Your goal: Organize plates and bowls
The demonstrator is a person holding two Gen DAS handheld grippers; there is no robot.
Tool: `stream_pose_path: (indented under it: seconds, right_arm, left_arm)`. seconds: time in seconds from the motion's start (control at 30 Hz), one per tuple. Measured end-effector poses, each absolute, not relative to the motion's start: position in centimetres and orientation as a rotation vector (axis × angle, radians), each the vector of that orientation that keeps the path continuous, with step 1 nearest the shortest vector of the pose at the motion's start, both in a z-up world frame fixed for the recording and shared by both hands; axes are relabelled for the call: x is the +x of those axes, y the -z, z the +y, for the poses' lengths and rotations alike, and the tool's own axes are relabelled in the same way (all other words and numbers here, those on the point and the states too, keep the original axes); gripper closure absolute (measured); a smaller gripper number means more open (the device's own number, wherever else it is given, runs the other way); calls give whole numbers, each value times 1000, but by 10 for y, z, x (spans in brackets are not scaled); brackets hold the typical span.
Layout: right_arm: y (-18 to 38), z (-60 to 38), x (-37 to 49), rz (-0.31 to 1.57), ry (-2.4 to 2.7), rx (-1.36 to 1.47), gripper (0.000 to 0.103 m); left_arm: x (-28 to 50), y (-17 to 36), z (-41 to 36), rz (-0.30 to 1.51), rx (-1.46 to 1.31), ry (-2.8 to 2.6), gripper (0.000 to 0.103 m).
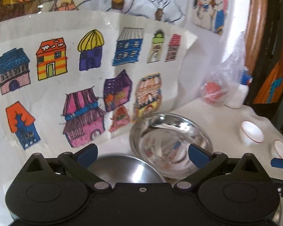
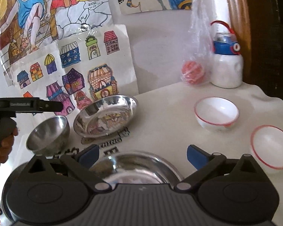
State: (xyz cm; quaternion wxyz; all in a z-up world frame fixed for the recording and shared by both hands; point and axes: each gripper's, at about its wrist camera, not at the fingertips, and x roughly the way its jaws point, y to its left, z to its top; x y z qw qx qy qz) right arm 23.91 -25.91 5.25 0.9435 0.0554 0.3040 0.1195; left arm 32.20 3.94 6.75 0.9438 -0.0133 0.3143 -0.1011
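Right gripper (image 2: 143, 155) is hanging wide open and empty over the near steel plate (image 2: 141, 167). Left gripper (image 1: 143, 155), likewise agape, is hovering above the steel bowl (image 1: 124, 169). Beyond, the tilted steel plate (image 2: 105, 118) is risking sliding if nudged.

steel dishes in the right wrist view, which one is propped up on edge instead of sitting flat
The shiny steel plate near the house drawings; the steel bowl to its left and the steel dish below the right gripper are not.
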Motion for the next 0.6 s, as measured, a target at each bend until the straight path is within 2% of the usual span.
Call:
stream_pose_path:
  seconds: [0.6]
  right_arm:
    - [-26, -219, 332, 730, -278, 150, 0]
  left_arm:
    - [397, -39, 43, 771, -45, 208, 1]
